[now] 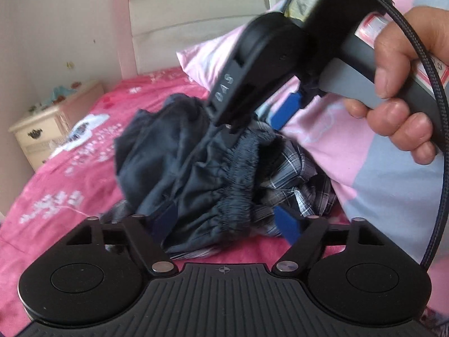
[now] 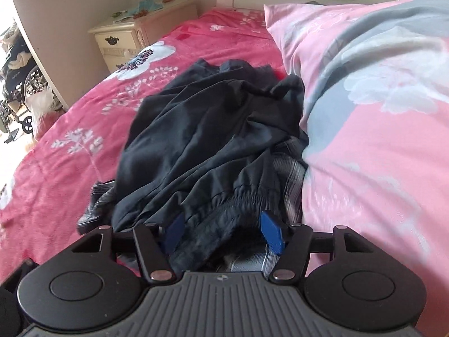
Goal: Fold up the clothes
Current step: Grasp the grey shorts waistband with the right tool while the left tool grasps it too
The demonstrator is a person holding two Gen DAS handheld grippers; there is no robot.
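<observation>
Left wrist view: left gripper (image 1: pixel 226 220) sits low over a heap of clothes on the pink bedsheet (image 1: pixel 56 168). Jaws are spread; the blue pads (image 1: pixel 287 226) stand on either side of the gathered elastic waistband of the dark navy trousers (image 1: pixel 196 174). Cloth lies between the jaws, but the pads show no clear press on it. A checked garment (image 1: pixel 294 188) lies under the trousers, showing just past the right-hand pad. Beyond the jaws and above the heap, the right gripper (image 1: pixel 280 112) comes in from the upper right, held by a hand (image 1: pixel 401 84); its tips point down at the same trousers, one blue pad visible, the other hidden by cloth. A pink and grey pillow (image 1: pixel 378 168) lies to the right of the jaws. A cream nightstand (image 1: pixel 42 129) stands far left.

Right wrist view: right gripper (image 2: pixel 223 231) is over the same heap. Jaws are spread, with the trousers' waistband bunched between the two blue pads; whether the pads touch the cloth I cannot tell. The trousers stretch away ahead of the jaws. Checked fabric shows beneath the jaws and beside the right pad. The pillow is close on the right of the jaws; the bedsheet runs off to the left.
</observation>
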